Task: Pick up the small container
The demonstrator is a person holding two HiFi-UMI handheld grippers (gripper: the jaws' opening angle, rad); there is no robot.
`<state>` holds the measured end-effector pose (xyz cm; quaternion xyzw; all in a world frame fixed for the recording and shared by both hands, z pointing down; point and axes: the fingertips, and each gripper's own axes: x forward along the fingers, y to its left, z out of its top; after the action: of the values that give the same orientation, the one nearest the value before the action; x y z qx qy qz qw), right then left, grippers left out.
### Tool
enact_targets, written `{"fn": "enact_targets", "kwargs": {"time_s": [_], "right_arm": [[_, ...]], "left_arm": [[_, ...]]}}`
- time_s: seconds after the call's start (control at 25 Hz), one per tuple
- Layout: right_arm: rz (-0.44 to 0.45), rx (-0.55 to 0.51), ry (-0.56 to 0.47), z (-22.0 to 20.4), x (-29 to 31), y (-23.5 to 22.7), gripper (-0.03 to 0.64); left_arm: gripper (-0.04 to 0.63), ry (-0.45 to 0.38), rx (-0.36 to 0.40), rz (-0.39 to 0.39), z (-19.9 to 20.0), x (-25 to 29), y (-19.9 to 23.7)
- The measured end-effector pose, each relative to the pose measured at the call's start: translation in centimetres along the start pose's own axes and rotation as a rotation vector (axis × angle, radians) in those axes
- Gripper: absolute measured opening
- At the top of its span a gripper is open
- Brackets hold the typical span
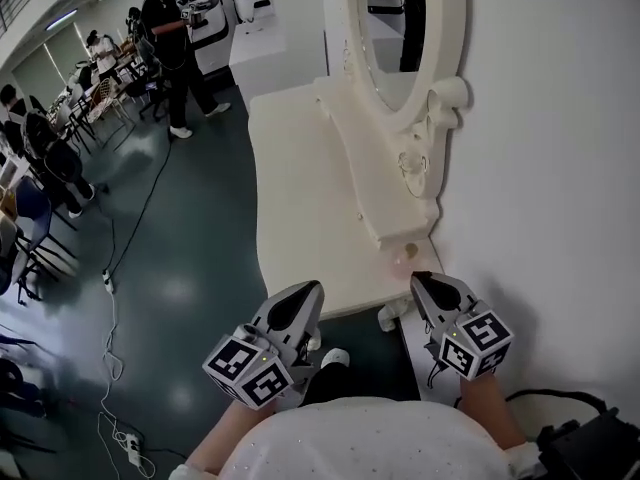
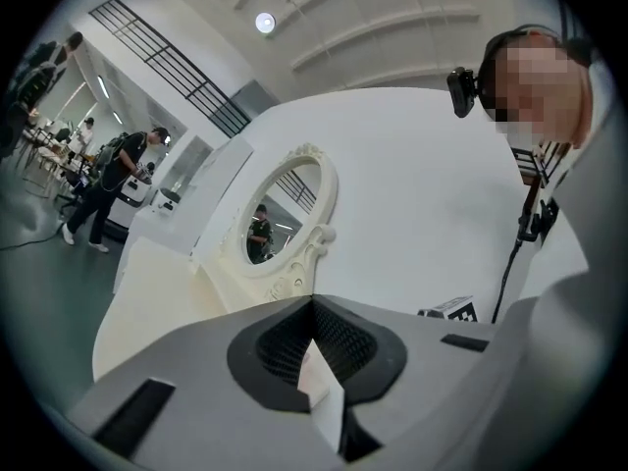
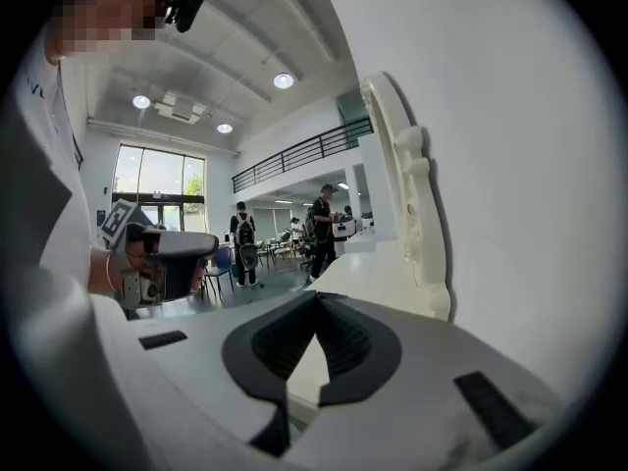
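Observation:
A small pale pink, see-through container stands on the near right corner of the cream dressing table, just under the mirror's base. My right gripper hovers a little short of it at the table's near edge, jaws shut and empty. My left gripper is level with it to the left, over the table's front edge, also shut with nothing in it. In the left gripper view the shut jaws point at the oval mirror. The right gripper view has its jaws aimed along the tabletop; the container is hidden there.
The oval mirror in its carved frame stands against the white wall on the right. Several people and chairs fill the far left. Cables and a power strip lie on the dark floor. A black device sits bottom right.

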<state>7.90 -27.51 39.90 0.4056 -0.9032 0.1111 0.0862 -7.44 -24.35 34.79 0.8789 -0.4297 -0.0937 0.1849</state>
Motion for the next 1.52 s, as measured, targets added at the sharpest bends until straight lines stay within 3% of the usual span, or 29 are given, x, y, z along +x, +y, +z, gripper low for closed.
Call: {"fn": "enact_targets", "kwargs": {"time_s": [0.2, 0.24, 0.48, 0.6, 0.8, 1.08, 1.16, 1.28, 1.52], "right_arm": [[-0.093, 0.046, 0.055, -2.2, 2.8, -3.0, 0.009], [-0.107, 0.062, 0.067, -2.9, 3.3, -3.6, 0.063], [-0.21, 0.203, 0.105, -6.7, 5.9, -7.9, 0.236], [-0.254, 0.196, 0.132, -8.5, 7.2, -9.4, 0.266], [-0.302, 0.174, 0.133, -9.9, 8.7, -10.9, 0.268], [-0.3, 0.076, 0.172, -11.4, 10.9, -10.7, 0.362], [-0.346, 0.071, 0.172, -11.8, 11.0, -11.4, 0.337], [-0.399, 0.093, 0.146, -11.6, 10.7, -12.3, 0.223], [-0.394, 0.125, 0.132, -11.0, 10.8, -12.2, 0.175]], "left_arm": [[0.006, 0.123, -0.084, -0.154, -1.7, 2.9, 2.2], [0.006, 0.154, -0.091, -0.171, -2.3, 3.6, 2.6], [0.006, 0.403, -0.021, -0.164, -8.1, 6.8, 5.6], [0.006, 0.511, -0.042, -0.142, -10.8, 8.0, 7.7], [0.006, 0.559, -0.055, -0.186, -12.4, 9.6, 8.7], [0.006, 0.596, -0.062, -0.191, -13.7, 10.2, 10.2], [0.006, 0.604, -0.067, -0.188, -14.0, 10.2, 10.6], [0.006, 0.605, -0.071, -0.187, -14.1, 10.4, 10.7], [0.006, 0.597, -0.07, -0.177, -13.7, 9.8, 11.0]]}}
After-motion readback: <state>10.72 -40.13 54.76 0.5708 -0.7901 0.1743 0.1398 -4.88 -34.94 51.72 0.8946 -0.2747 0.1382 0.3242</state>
